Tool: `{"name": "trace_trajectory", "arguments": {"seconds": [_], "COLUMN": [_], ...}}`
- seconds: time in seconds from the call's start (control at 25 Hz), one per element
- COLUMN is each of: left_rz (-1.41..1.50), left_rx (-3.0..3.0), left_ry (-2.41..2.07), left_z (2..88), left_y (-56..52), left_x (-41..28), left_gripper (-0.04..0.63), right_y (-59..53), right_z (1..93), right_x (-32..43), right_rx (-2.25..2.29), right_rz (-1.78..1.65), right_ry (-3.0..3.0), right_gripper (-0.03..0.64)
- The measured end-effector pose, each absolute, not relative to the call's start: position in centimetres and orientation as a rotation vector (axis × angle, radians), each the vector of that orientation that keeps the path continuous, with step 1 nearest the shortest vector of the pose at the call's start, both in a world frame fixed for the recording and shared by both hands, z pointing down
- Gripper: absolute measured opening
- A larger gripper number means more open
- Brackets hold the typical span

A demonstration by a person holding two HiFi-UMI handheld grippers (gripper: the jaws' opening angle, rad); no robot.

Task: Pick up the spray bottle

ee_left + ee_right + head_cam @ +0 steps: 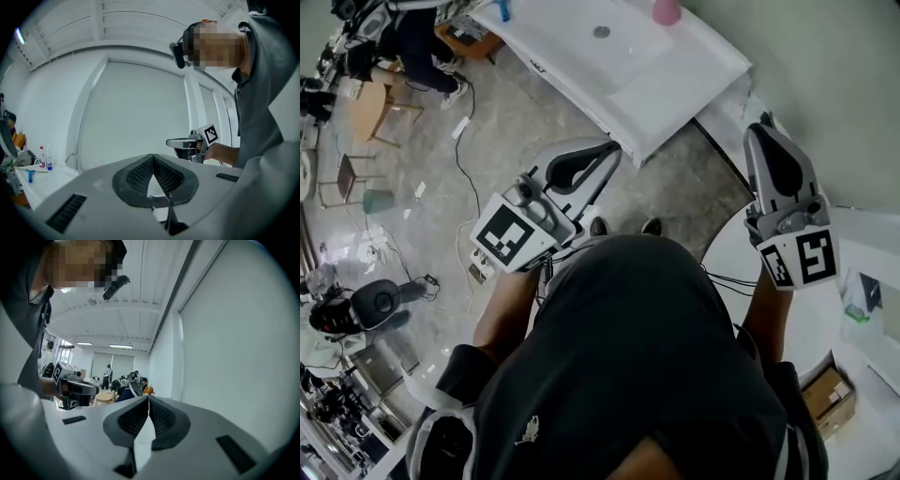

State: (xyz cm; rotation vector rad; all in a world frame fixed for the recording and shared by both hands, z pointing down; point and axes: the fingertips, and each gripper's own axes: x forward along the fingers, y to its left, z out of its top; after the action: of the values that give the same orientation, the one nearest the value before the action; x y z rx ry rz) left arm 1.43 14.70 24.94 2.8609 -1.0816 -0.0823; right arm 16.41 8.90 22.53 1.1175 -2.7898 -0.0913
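Foreground: a person in a dark shirt (pixel 637 356) stands holding a gripper in each hand, both stretched out roughly level in front of the body. On the left gripper (pixel 609 152) the jaws are pressed together at the tips with nothing between the ribbed pads, and its marker cube (pixel 511 234) faces up. On the right gripper (pixel 764 129) the jaws are likewise closed and empty, and they point along the pale wall (pixel 825 75). The two grippers are well apart, one on either side of the body, and neither touches anything.

Below them: a grey mottled floor (pixel 506 122) and the person's shoe tips (pixel 598 226).

Middle distance: a white sink counter (pixel 675 84) lies ahead of the left gripper, with a drain (pixel 601 31) in its basin and a curved tap (pixel 72 159). On the counter are a blue item (pixel 503 9) and, at the wall side, a pink container (pixel 666 9). Two small bottles (pixel 42 158) stand upright near the counter's far left end, one of them red-capped. At this size I cannot tell whether either has a spray head. All of these are well away from both grippers.

Background: chairs, cables and other people (pixel 422 47) across the room.
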Motion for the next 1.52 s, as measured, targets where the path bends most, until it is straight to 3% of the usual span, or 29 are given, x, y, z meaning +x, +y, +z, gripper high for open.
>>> {"name": "trace_trajectory", "arguments": {"seconds": [0.64,1.52], "left_rz": [-0.093,-0.140], "left_rx": [2.884,2.941], "left_ry": [-0.955,-0.789], "left_z": [25.0,26.7], "left_y": [12.1,4.3], "left_x": [0.0,-9.1], "left_gripper": [0.005,0.005], "right_y": [7.3,1.0], "right_z": [23.5,23.0], "right_x": [16.0,6.2], "right_rx": [1.239,1.305], "right_rz": [-0.042,-0.080], "right_ry": [-2.703,-2.599], "right_gripper": [0.009,0.009]}}
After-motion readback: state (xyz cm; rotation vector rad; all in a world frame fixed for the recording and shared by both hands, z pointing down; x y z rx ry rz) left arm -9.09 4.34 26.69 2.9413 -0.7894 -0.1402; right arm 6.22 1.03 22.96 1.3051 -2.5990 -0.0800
